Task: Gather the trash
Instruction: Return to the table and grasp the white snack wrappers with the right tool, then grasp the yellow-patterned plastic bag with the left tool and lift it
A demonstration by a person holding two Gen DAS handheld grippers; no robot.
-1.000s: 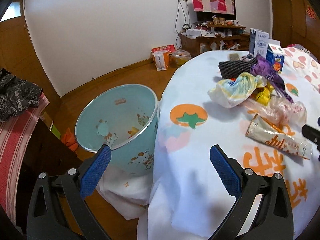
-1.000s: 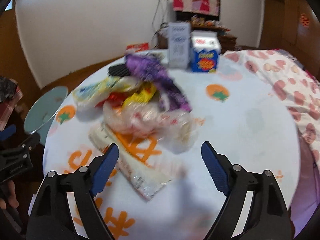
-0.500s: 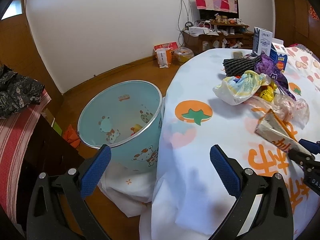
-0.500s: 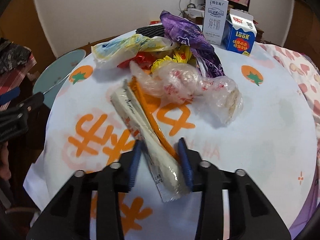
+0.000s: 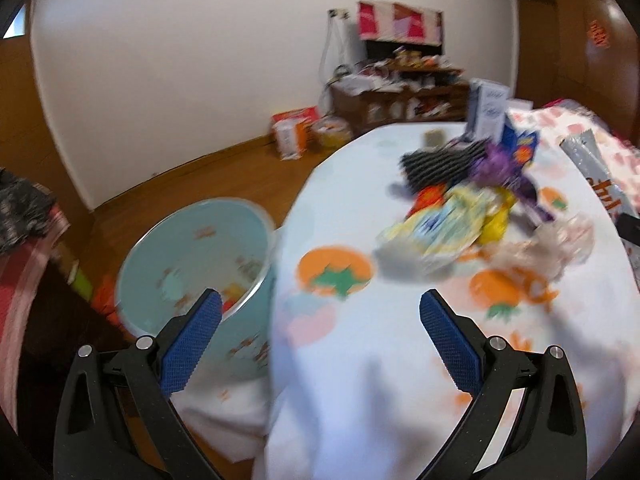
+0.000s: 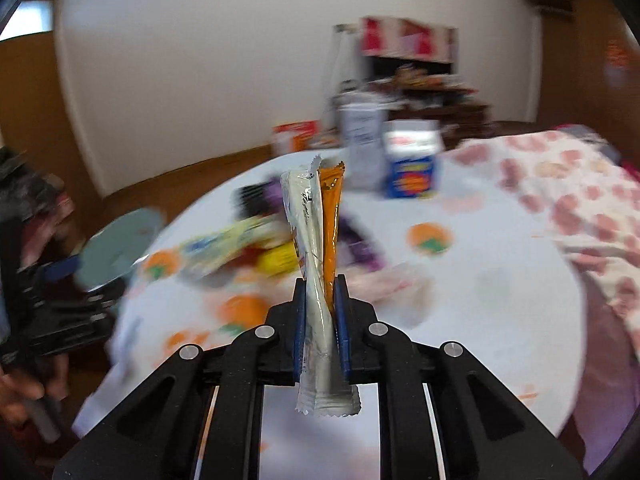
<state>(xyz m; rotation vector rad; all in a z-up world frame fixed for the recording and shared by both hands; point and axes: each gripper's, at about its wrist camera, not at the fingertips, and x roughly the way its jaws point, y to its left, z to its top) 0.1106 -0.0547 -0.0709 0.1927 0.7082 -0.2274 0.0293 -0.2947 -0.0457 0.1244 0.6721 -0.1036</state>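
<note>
My right gripper (image 6: 320,284) is shut on a long white and orange snack wrapper (image 6: 318,216), lifted clear of the round table (image 6: 500,276) and standing upright between the pads. That wrapper (image 5: 596,176) also shows at the right edge of the left wrist view. My left gripper (image 5: 320,312) stands open with nothing between its fingers, over the table's near edge beside a light blue bin (image 5: 192,248) on the floor. A pile of wrappers and bags (image 5: 460,216) lies on the table beyond it.
Two cartons (image 6: 388,156) stand at the table's far side. A clear plastic bag (image 5: 552,240) lies right of the pile. A wooden cabinet (image 5: 400,96) stands against the far wall, and packets (image 5: 296,132) sit on the wooden floor. A red striped cloth (image 5: 20,272) is at left.
My right gripper closed on the long wrapper and lifted it off the table, so it now stands upright in the jaws. The left gripper shifted slightly, still open.
</note>
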